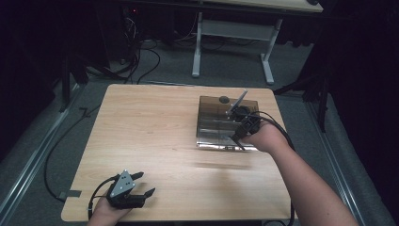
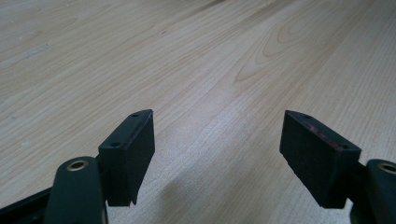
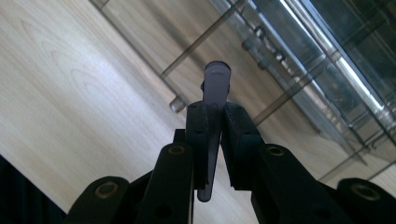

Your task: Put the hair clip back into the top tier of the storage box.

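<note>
High view: I look forward and down from above my side, seeing the whole table (image 1: 155, 136) and the floor beyond its far edge.
Left gripper view: my camera rides the left tool (image 2: 217, 154), low and close over bare wood near the table's near left corner, facing along the surface.
Right gripper view: my camera on the right tool (image 3: 215, 140) sits very close to the clear organiser tray (image 3: 327, 70).
Shared: the tabletop; the tray (image 1: 211, 134) near the right edge.
</note>
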`<state>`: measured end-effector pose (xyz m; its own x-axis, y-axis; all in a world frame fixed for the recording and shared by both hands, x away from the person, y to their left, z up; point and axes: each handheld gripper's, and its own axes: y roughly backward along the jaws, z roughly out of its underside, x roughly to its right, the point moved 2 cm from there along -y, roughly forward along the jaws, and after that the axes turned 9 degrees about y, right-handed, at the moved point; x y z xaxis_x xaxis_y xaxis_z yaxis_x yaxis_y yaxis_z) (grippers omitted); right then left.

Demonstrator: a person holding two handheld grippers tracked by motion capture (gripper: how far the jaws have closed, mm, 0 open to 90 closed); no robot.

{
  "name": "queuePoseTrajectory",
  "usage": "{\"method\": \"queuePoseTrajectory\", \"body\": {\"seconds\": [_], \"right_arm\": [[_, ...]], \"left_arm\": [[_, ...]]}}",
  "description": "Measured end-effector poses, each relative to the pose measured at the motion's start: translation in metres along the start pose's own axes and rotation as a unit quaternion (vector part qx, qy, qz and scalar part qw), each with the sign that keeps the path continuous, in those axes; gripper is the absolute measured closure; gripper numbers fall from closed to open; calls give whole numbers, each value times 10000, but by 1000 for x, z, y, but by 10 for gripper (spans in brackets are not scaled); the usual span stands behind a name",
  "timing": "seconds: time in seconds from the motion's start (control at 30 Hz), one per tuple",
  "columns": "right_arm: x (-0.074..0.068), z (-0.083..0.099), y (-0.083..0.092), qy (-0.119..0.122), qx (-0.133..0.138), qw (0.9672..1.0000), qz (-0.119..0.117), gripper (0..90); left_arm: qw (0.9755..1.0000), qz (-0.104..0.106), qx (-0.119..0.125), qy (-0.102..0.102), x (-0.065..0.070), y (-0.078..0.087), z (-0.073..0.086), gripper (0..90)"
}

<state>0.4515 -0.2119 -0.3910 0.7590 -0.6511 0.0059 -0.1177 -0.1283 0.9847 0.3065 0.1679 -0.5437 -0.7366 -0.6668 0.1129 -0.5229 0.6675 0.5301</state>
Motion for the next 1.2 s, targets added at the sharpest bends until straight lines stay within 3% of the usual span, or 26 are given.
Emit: {"method": "queuePoseTrajectory", "body": {"seconds": [0.17, 0.23, 0.27, 0.33, 0.37, 0.4, 0.47, 0.67, 0.77, 0.87, 0.93, 1.07, 1.1, 1.13, 1.2], "right_arm": [[5, -11, -3, 28, -21, 10000, 43, 816], [8, -15, -6, 157, 36, 9999, 39, 816], [8, -16, -6, 56, 0, 10000, 31, 816], [11, -18, -10, 156, -2, 9999, 61, 816], [10, -19, -11, 16, -43, 10000, 49, 815], [13, -20, -14, 212, -5, 9997, 88, 815], [12, -22, -16, 118, -16, 9999, 76, 815], [16, -27, -22, 178, 4, 9998, 107, 815], [16, -28, -24, 252, -9, 9996, 113, 815], [15, -28, -25, 117, -29, 9999, 84, 815], [17, -28, -26, 220, -16, 9997, 117, 815], [15, -27, -28, 135, -56, 9999, 60, 815], [17, -26, -30, 313, -10, 9995, 98, 815], [15, -25, -31, 193, -34, 9998, 85, 815], [15, -24, -33, 203, -51, 9998, 69, 815]], "left_arm": [[10000, 19, -37, -16, 0, 0, 0, 269], [10000, 14, -22, -8, 0, 0, 0, 269], [10000, 17, -18, -5, 0, 0, 0, 269], [10000, 36, -18, -9, 0, 0, 0, 269], [10000, 45, -21, -12, 0, 0, 0, 269], [10000, 52, -26, -12, 0, 0, 0, 269], [10000, 52, -33, -17, 0, 0, 0, 269], [10000, 71, -51, -18, 0, 1, 0, 269], [10000, 79, -53, -21, 0, 1, 0, 269], [9999, 90, -65, -20, 0, 0, 0, 269], [9999, 82, -69, -25, 0, 0, 0, 269], [9999, 77, -71, -23, 0, 0, 0, 269], [9999, 80, -75, -24, 0, 0, 0, 270], [9999, 84, -72, -22, 0, 0, 0, 270], [9999, 83, -75, -20, 0, 0, 0, 270]]}}
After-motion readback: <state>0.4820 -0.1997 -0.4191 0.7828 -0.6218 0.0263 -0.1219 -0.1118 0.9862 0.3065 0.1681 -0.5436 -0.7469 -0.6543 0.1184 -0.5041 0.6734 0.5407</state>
